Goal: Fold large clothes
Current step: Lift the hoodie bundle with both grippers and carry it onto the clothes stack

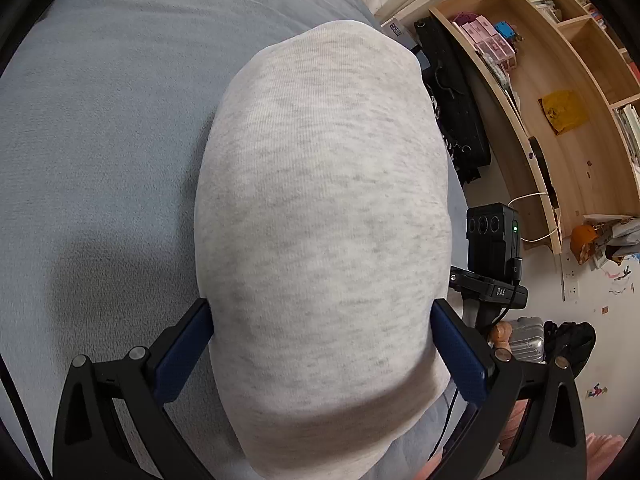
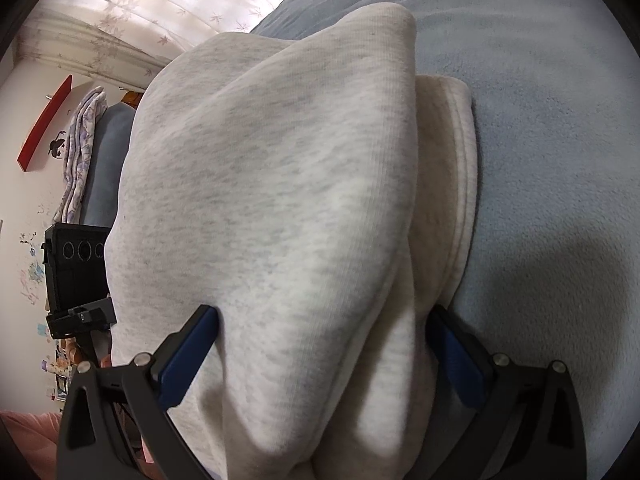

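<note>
A light heather-grey knit garment (image 1: 320, 208), folded into a thick bundle, fills the middle of both views above a blue-grey bed cover (image 1: 100, 140). My left gripper (image 1: 322, 348) clamps the bundle across its thickness, and both blue pads (image 1: 184, 348) press into its sides. In the right wrist view the same garment (image 2: 272, 208) shows stacked layers and a stitched hem edge (image 2: 460, 168) on its right side. My right gripper (image 2: 324, 356) is shut on it in the same way, jaws held wide by the cloth. Each gripper shows at the edge of the other's view.
The bed cover (image 2: 540, 160) spreads beyond the garment. A wooden shelf unit (image 1: 560, 100) with books and boxes stands at the right, with black bags (image 1: 452, 100) beside the bed. A curtain (image 2: 140, 12) and hanging cloths (image 2: 80, 152) are at the left.
</note>
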Demonstrator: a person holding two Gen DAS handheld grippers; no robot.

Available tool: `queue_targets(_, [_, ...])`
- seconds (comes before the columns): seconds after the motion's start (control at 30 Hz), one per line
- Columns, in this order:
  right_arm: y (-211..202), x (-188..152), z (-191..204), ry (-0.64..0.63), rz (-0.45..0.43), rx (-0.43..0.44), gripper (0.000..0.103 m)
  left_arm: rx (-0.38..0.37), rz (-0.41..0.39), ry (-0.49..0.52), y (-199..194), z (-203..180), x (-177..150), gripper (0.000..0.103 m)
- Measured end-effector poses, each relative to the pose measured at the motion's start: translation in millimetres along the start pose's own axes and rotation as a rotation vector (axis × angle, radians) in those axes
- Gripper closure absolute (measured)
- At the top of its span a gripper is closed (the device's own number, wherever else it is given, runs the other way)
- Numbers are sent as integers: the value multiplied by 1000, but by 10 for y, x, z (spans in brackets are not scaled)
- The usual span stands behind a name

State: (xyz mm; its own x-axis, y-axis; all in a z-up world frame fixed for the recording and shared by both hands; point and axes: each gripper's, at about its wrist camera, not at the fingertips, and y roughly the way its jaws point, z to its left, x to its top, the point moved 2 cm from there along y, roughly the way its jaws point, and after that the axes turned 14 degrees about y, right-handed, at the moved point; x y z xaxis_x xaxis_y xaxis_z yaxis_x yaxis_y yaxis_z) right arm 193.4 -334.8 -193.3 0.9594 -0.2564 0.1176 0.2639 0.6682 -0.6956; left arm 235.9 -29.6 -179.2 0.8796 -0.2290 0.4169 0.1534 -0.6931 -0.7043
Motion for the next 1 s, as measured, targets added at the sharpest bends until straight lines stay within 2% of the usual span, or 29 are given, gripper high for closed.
queue_targets(0.13, [-9,-21,25,-10,-18,-14,1,-21,4,-11,8,33,-12,0])
queue_targets(0.33, [-15,-60,75,-36,-38,-38,3,-116,26,-86,80,216,-79,0])
queue_targets(0.4, [-19,-62,85,-33,-49,-31,10,-138,30,-92,125,254,-54,0])
queue_targets(0.47, [-36,-82,107,-35,-67,-14,31,-167,40,-98,202,299,-7,0])
queue_targets(0.5, [-42,-91,121,-36,-75,-12,37,-175,40,-102,230,319,16,0])
queue_targets(0.53, [-53,-95,140,-34,-84,-8,47,-182,36,-109,256,335,48,0])
queue_targets(0.57, [-74,-98,169,-31,-96,-4,55,-181,30,-106,267,328,79,0])
queue_targets(0.67, [-122,-136,325,-87,-128,-38,64,-168,30,-55,277,244,117,0])
queue_targets(0.83, [-303,-263,686,-187,-203,-44,68,-126,-37,40,74,52,161,0])
queue_targets(0.93, [-382,-315,967,-249,-241,-61,68,-92,-49,37,-87,14,210,0])
queue_targets(1.0, [-419,-316,1138,-271,-263,-41,68,-66,-71,50,-241,0,244,0])
